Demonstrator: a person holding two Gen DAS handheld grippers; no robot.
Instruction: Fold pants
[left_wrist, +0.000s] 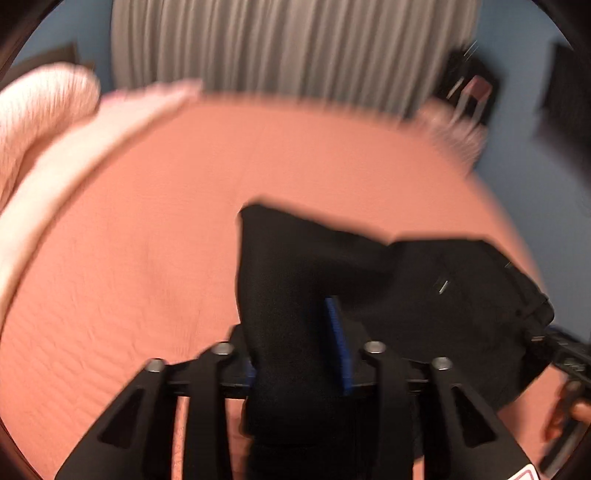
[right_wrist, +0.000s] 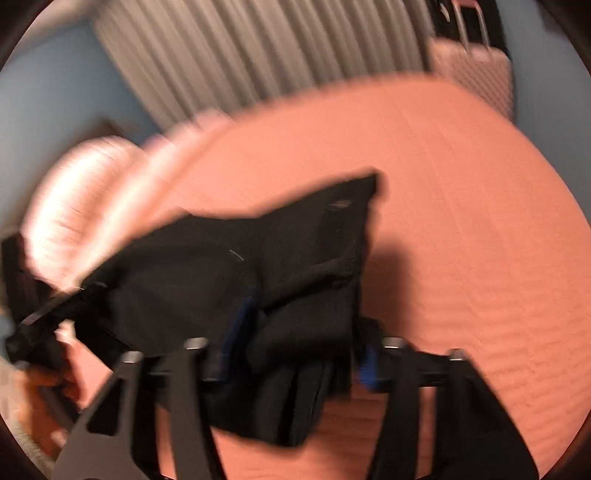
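The black pants hang between both grippers above a salmon-pink bed. My left gripper is shut on a thick bunch of the black fabric, which bulges up between its blue pads. My right gripper is shut on another bunch of the pants; the waistband part spreads up and to the left of it. The right gripper shows at the right edge of the left wrist view. The left gripper shows at the left edge of the right wrist view. Both views are motion-blurred.
The pink bed fills both views. A pale pink pillow lies at the bed's left, also seen in the right wrist view. Grey curtains and a blue wall stand behind. A pink suitcase stands past the far corner.
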